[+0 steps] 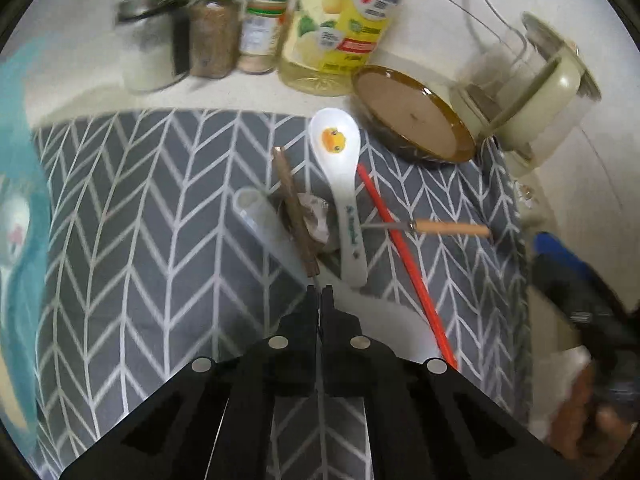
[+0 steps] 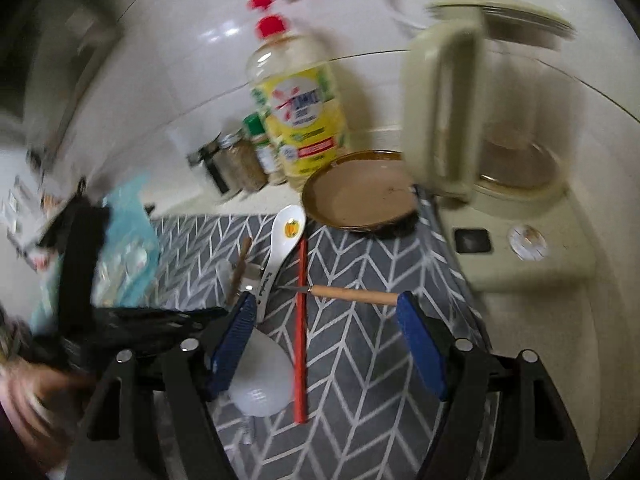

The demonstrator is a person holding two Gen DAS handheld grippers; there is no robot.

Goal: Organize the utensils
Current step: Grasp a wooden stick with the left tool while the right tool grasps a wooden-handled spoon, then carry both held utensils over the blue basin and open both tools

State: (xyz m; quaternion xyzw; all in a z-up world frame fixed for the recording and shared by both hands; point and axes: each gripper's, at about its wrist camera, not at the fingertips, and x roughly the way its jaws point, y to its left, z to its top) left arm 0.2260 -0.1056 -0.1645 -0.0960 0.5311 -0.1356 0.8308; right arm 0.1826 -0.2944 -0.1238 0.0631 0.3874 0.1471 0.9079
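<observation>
Utensils unsorted: spoon (image 1: 338,184), red chopstick (image 1: 404,256), knife (image 1: 436,227) scattered on mat (image 1: 140,220). Left gripper (image 1: 321,291) shut, seemingly on nothing. Right gripper (image 2: 326,320) wide, empty, above knife. Sorting barely begun.

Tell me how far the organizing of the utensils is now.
Done: nothing visibly; white spoon, red stick and wooden-handled tool lie jumbled on the mat. In hand: left hand-held gripper is shut by the brown stick's end, grip unclear; right hand-held gripper is open. Left: everything.

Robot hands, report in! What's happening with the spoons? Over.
Left gripper shut, on a thin metal stem. Right gripper open over red chopstick. White spoon untouched.
</observation>
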